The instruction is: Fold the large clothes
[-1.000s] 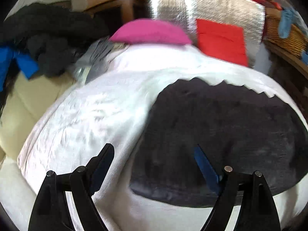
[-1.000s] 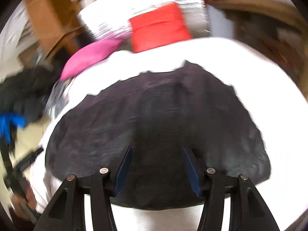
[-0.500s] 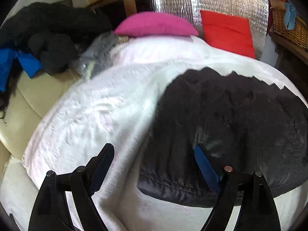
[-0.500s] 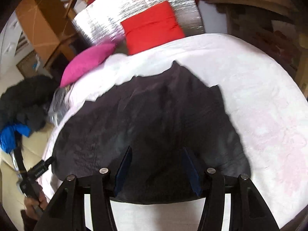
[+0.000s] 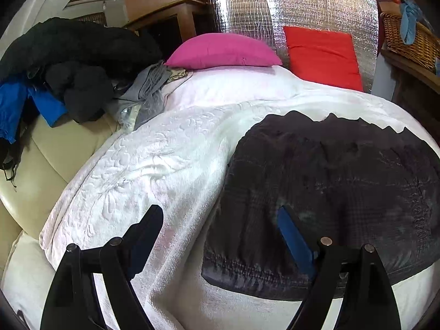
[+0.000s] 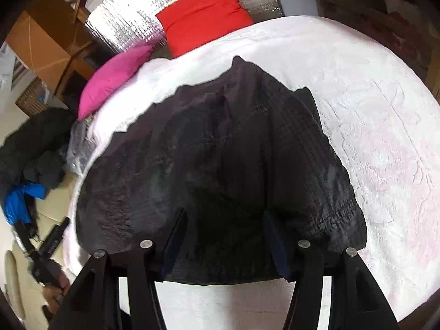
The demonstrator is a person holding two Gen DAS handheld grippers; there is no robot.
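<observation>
White textured bedspread (image 5: 154, 165) covers a bed, with a pink pillow (image 5: 222, 51) and a red cushion (image 5: 321, 55) at its far end against a silver foil panel (image 5: 288, 8). Beside the bed, on the left in the left wrist view, a heap of dark clothes (image 5: 68, 63) with a blue garment (image 5: 46, 104) lies on a cream seat (image 5: 55, 148). A dark padded garment (image 6: 220, 151) lies spread on the bedspread, its gathered hem nearest the cameras. The left claw (image 5: 220, 220) stands wide, empty, over the garment's left edge: one finger over bedspread, the other over dark fabric. The right claw (image 6: 224, 228) stands about half open over the garment's near hem, gripping nothing; its jaws have just been opening slightly. Whether either claw touches the cloth cannot be told.
</observation>
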